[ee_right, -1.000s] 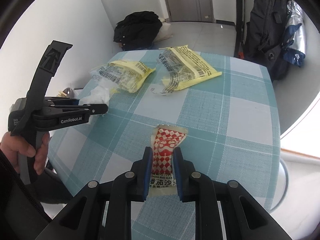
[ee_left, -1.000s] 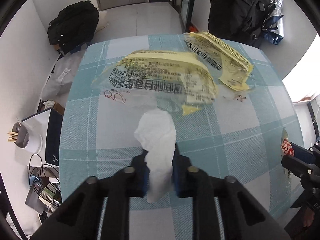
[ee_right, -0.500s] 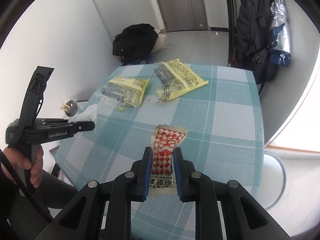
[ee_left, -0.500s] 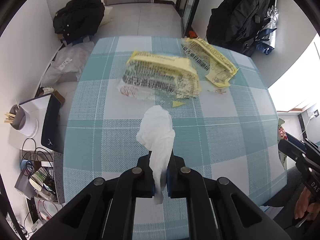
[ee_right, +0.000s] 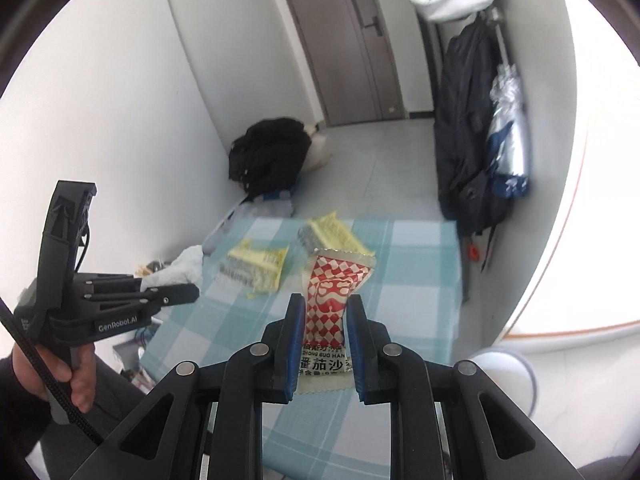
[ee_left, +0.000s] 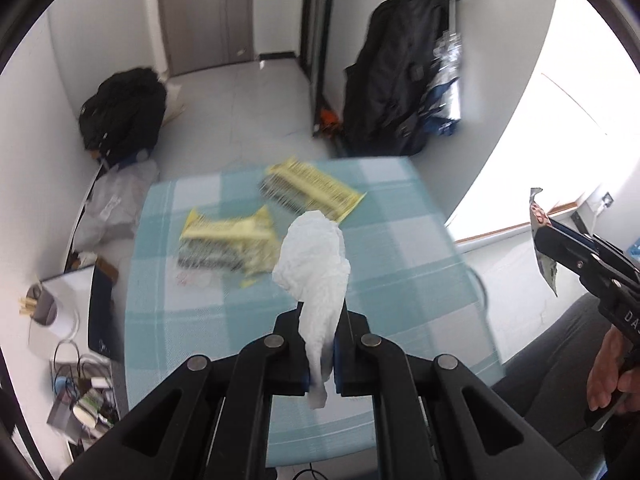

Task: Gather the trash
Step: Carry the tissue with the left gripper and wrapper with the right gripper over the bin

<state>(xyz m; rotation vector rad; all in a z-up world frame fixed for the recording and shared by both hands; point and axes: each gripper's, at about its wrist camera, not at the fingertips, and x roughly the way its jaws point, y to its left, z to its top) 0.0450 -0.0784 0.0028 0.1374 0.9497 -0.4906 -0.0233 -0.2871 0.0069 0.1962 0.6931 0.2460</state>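
My left gripper (ee_left: 322, 344) is shut on a crumpled white tissue (ee_left: 316, 264) and holds it high above the checked table (ee_left: 400, 264). My right gripper (ee_right: 323, 336) is shut on a red-and-white ketchup sachet (ee_right: 332, 292), also lifted above the table. Two yellow snack wrappers (ee_left: 228, 240) (ee_left: 312, 192) lie flat on the far half of the table; they also show in the right wrist view (ee_right: 256, 268) (ee_right: 332, 236). The right gripper with its sachet shows at the right edge of the left wrist view (ee_left: 544, 232). The left gripper shows at the left of the right wrist view (ee_right: 188, 294).
A black bag (ee_left: 124, 116) lies on the floor by the left wall. Dark coats (ee_left: 400, 76) hang on a rack at the back right. A white bin (ee_right: 504, 376) stands on the floor right of the table. A cluttered side table with a cup (ee_left: 44, 308) is at left.
Both grippers have risen well above the table with their loads and tilted up toward the room. The table and wrappers now look smaller and farther.
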